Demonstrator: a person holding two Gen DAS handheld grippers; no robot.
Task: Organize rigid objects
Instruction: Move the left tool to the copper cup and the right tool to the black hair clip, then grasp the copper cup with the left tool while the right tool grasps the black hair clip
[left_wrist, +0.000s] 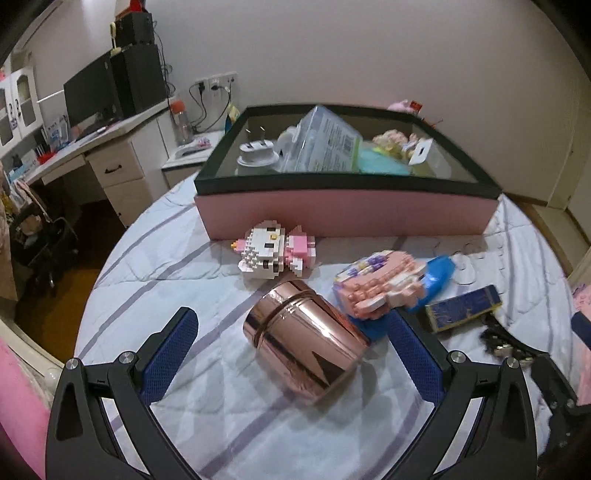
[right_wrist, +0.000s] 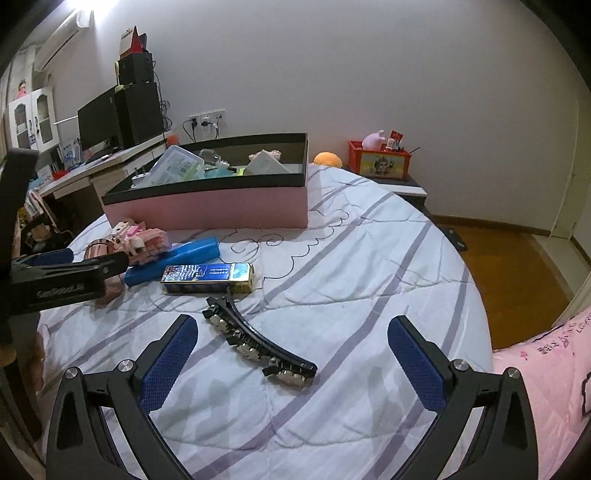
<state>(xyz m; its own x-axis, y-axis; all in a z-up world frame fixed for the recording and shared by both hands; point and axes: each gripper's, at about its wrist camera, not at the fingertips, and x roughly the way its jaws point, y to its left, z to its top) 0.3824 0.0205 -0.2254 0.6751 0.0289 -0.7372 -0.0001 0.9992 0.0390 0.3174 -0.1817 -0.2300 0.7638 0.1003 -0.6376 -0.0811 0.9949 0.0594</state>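
Observation:
A shiny rose-gold canister lies on its side on the striped bedsheet, between the wide-apart fingers of my open left gripper. Beyond it lie a white cat brick figure, a pink brick figure, a blue case and a dark blue rectangular box. In the right wrist view a black hair clip with shiny stones lies between the fingers of my open right gripper. The blue box and blue case lie past it.
A pink storage box with a dark rim stands at the back of the bed, holding a plug, a plastic pack and small items. A desk with a monitor is to the left. A red crate sits on a nightstand; pink bedding lies right.

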